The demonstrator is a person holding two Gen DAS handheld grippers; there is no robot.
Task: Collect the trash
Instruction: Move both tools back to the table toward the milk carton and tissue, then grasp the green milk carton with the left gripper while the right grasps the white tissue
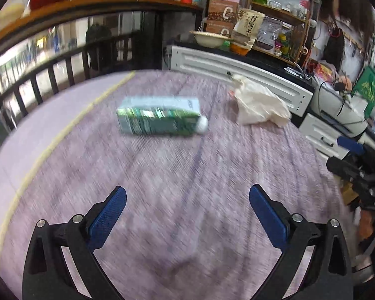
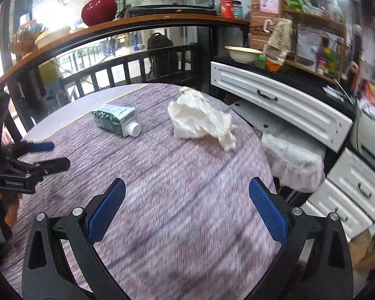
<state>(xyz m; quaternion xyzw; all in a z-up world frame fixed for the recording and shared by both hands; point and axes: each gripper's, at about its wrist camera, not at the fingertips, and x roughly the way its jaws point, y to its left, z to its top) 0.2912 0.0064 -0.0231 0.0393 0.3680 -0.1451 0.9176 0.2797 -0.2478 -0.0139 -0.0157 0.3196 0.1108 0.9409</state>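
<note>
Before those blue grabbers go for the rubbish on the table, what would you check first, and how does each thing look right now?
1. Left tool open and empty: ok.
2. Right tool open and empty: ok.
3. Green-and-white drink carton with white cap lying on its side, nothing on it: ok.
4. Crumpled white paper bag apart from the carton: ok.
5. Bin lined with white plastic beside the purple woven tablecloth: ok.
6. Carton empty: cannot tell.

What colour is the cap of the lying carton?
White; the cap of the carton shows best in the right wrist view.

red vase [image 2: 98, 7], white drawers [image 2: 282, 110], perhaps bowl [image 2: 242, 53]
</note>
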